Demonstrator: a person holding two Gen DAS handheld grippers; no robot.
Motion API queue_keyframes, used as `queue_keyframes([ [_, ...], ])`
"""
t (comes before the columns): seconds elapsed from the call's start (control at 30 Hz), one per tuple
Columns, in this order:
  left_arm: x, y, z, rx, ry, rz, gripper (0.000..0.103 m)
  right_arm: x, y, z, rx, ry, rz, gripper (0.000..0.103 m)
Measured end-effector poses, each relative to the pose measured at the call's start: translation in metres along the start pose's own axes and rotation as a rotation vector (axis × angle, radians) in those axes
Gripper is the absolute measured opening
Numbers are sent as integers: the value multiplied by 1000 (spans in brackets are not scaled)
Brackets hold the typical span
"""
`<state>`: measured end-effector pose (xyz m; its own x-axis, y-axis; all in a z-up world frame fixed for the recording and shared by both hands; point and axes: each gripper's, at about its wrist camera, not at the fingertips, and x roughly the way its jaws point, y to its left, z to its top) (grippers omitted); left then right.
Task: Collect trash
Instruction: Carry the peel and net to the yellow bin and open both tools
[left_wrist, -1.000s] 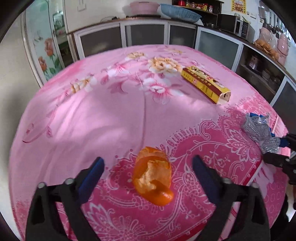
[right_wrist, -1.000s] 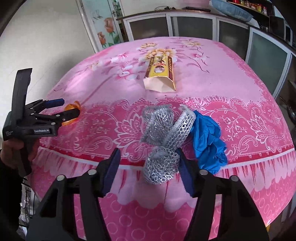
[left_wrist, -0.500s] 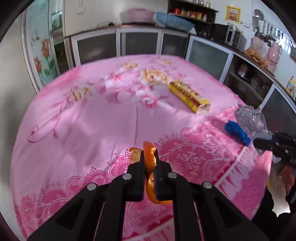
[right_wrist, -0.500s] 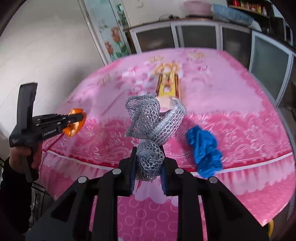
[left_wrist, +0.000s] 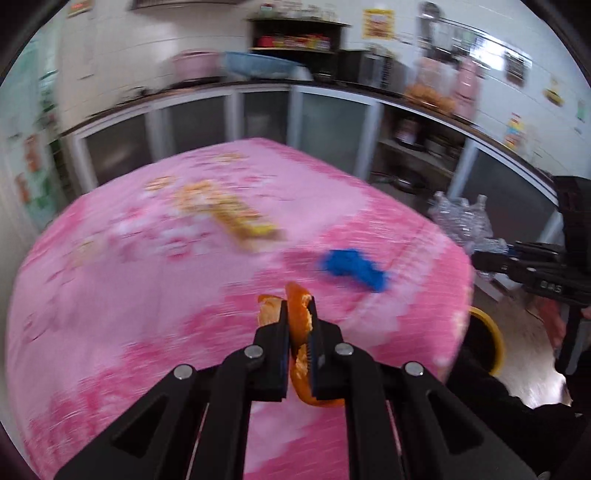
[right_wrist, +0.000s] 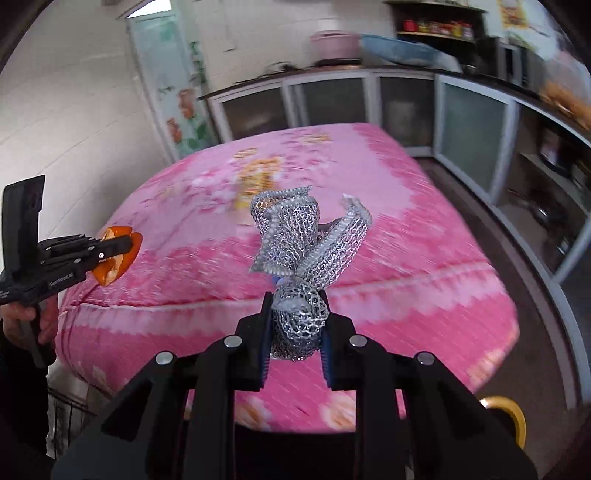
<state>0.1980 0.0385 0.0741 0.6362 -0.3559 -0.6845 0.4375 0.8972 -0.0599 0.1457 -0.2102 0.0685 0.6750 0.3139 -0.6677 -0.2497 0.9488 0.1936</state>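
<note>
Pinching an orange peel, the left hand-held gripper sits low in the middle of the left wrist view, its two fingers squeezed tight on the peel and lifting it above the pink worktop. In the right wrist view the same peel shows at the left edge, up in the air. The right hand-held gripper is closed on a silver mesh wrapper in the middle of its view, and the wrapper sticks up above the fingers, off the cloth. A crumpled blue piece lies on the worktop, right of the middle in the left wrist view. A yellow box, blurry, lies farther back, near the middle. A yellow-rimmed bin stands on the floor at the lower right, beside the worktop's edge.
</note>
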Motion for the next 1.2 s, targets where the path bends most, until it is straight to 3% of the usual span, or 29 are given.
queue_keyframes([
  [0.37,92,-183,21,260,92,-377,7,-74,-146,-84,324,-11,-272,21],
  [0.5,119,-244,20,341,127,-467,7,-90,-197,-127,443,28,-390,21],
  [0.67,157,-323,9,448,196,-575,7,-81,-245,-175,543,94,-455,21],
  [0.93,221,-396,-13,527,315,-594,7,-57,-293,-229,638,208,-465,21],
  [1.2,262,-425,-29,556,406,-576,7,-46,-320,-256,699,249,-466,21],
])
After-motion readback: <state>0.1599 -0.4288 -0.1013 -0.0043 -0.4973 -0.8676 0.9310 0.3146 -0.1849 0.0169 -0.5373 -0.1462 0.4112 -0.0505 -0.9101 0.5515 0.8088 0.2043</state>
